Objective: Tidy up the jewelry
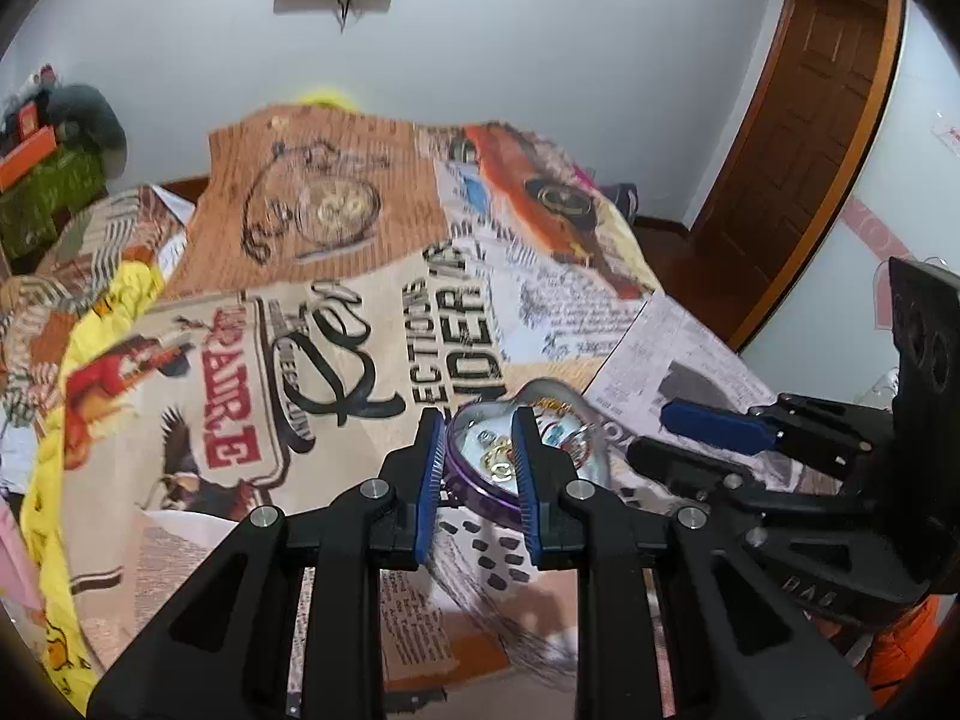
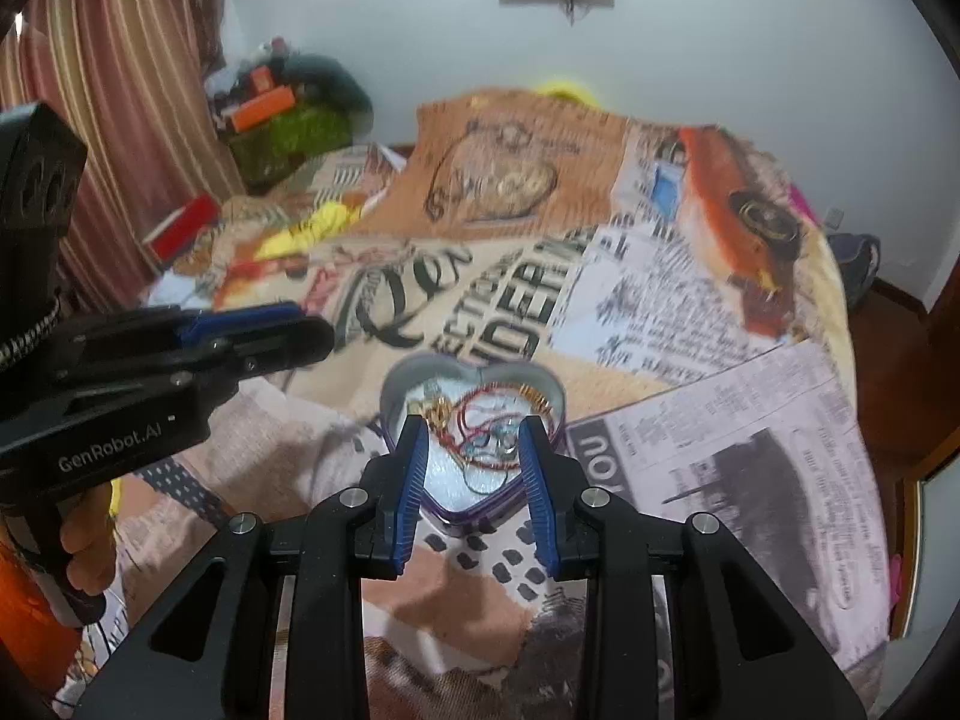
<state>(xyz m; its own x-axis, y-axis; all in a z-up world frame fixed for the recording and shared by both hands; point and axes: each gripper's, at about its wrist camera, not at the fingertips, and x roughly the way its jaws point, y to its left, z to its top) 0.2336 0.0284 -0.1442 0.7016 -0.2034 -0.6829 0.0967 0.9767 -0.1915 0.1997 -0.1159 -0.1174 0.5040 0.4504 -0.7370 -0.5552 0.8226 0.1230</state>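
On the printed bedspread [image 2: 690, 312] we see a heart tin [image 2: 396, 384] of tangled jewelry [image 2: 486, 426]. Our left gripper [image 1: 478, 456] and right gripper [image 2: 474, 462] both hover over it, each spread, gripping nothing. Bare cloth lies all around (most to the left); the bed's right edge [image 2: 864, 420] is nearby.

Evenly lit, soft and slightly dim, casting faint shadows near the black gripper fingers [image 2: 413, 474]. Motion-blurred across the far printed patchwork bedspread [image 1: 336, 276]. Fisheye-curved along the brown wooden door [image 1: 804, 138], vignetted black at corners.
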